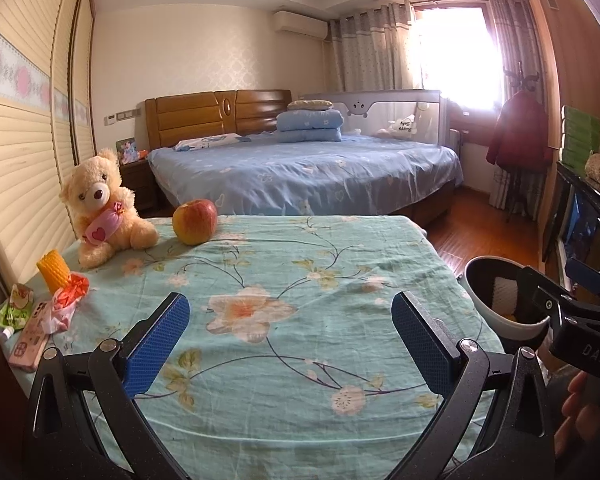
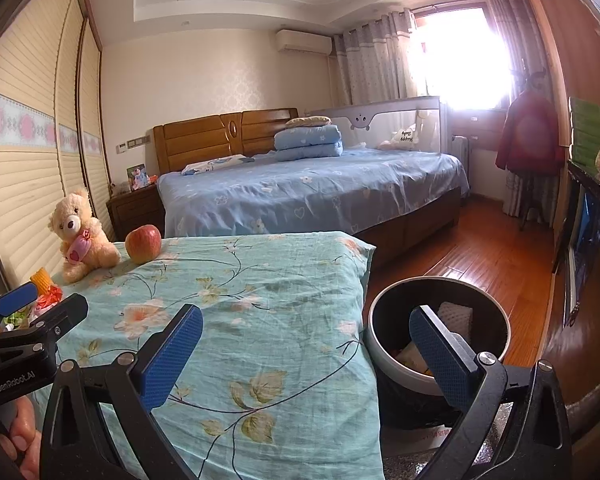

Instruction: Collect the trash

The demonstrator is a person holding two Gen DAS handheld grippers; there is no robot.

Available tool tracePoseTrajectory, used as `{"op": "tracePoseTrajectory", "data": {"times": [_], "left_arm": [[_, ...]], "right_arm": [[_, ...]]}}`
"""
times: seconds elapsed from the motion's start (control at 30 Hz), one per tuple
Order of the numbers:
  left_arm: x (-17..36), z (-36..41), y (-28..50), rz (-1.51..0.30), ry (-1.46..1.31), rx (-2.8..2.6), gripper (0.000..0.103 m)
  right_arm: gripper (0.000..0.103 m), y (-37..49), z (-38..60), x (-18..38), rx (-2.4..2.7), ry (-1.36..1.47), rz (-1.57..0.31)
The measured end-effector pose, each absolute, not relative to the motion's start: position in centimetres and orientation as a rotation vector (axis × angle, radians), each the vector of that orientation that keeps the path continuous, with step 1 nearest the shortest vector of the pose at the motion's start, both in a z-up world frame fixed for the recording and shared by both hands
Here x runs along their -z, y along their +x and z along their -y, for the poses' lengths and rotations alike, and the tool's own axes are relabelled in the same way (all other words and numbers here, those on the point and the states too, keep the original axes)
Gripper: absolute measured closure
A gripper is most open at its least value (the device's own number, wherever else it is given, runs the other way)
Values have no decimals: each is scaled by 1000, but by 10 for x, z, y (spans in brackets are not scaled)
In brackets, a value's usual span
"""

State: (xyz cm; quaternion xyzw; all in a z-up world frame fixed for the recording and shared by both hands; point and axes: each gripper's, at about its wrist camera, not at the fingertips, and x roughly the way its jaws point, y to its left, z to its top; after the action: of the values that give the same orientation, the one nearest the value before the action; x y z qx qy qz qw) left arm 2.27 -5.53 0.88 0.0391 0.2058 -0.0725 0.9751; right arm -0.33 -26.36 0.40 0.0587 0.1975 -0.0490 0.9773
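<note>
- Crumpled wrappers (image 1: 62, 306) are seen at the worktop's (image 1: 300, 420) far-left edge, nearer the left gripper (image 1: 290, 334).
- Both the left and right gripper (image 2: 306, 354) are held wide, empty.
- The bin (image 2: 436, 376) is found rightward.

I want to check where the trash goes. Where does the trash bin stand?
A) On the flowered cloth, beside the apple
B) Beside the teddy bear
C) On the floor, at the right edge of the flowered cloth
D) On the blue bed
C: the trash bin stands low on the floor, just off the right edge of the flowered cloth, with some trash already inside.
</note>
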Motion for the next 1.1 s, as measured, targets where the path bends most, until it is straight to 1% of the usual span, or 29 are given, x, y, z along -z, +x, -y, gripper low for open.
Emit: {"op": "tracePoseTrajectory", "data": {"times": [1.1], "left_arm": [[-10, 57, 22, -422, 75, 172, 0]], "right_arm": [[0, -5, 264, -3, 103, 132, -410]]}}
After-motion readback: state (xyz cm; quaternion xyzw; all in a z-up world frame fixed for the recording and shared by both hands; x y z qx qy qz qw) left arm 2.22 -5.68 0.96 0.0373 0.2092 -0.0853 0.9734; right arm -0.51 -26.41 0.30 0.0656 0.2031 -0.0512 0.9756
